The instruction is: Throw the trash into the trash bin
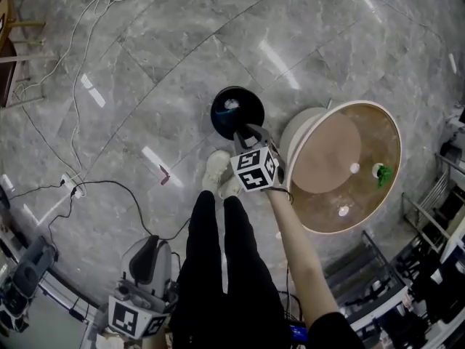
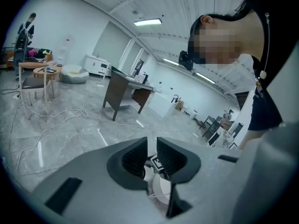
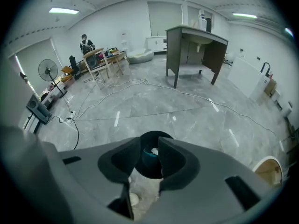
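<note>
1. While the person stood on a grey marble floor veined in pale lines and streaked with glints of light, a black trash bin sat just ahead of their pale shoes.
2. White trash lay inside the bin, on something teal.
3. The right tongs hung over the bin's near rim, pointing steeply down. They were released, the jaws apart, with only the bin's mouth showing between them.
4. The left tongs were held low at the person's left side, well apart from the bin. Their jaws stood a narrow gap apart and held nothing.
5. A round counter with a white rim and brown top stood just right of the bin, with a small green thing on it.
6. Loose cables trailed across the floor toward a dark counter on legs.
7. Farther off were a standing fan, a person beside chairs, white walls, and strip lights overhead.
</note>
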Demonstrator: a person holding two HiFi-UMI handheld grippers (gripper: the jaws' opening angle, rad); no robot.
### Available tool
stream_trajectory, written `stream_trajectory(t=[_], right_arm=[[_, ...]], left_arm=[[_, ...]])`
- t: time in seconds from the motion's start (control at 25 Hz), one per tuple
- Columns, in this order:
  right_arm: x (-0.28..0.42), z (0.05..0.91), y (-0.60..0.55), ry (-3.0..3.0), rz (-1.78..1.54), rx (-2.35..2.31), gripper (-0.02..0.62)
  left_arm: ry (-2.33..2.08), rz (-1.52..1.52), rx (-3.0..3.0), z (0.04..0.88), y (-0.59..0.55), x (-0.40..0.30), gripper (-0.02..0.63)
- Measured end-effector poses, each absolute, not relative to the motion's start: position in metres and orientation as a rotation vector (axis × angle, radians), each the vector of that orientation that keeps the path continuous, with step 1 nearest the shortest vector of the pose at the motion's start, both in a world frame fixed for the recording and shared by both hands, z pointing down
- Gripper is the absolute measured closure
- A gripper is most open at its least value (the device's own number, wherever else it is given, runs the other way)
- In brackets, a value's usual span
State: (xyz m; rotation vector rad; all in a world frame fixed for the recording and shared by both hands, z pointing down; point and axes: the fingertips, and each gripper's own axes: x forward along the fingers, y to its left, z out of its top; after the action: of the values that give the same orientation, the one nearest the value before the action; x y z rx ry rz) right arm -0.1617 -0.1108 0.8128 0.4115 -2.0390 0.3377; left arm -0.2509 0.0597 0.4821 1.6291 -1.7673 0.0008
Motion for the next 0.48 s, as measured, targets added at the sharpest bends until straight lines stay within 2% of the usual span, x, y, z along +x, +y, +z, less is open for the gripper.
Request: stream_trajectory(t=[0.48], right_arm=[[-0.146,0.781,-0.122,-2.063,0.374,0.550,0.512]], left_arm=[[-1.691,0.010,1.738,0.473,0.042,-0.248,0.543]])
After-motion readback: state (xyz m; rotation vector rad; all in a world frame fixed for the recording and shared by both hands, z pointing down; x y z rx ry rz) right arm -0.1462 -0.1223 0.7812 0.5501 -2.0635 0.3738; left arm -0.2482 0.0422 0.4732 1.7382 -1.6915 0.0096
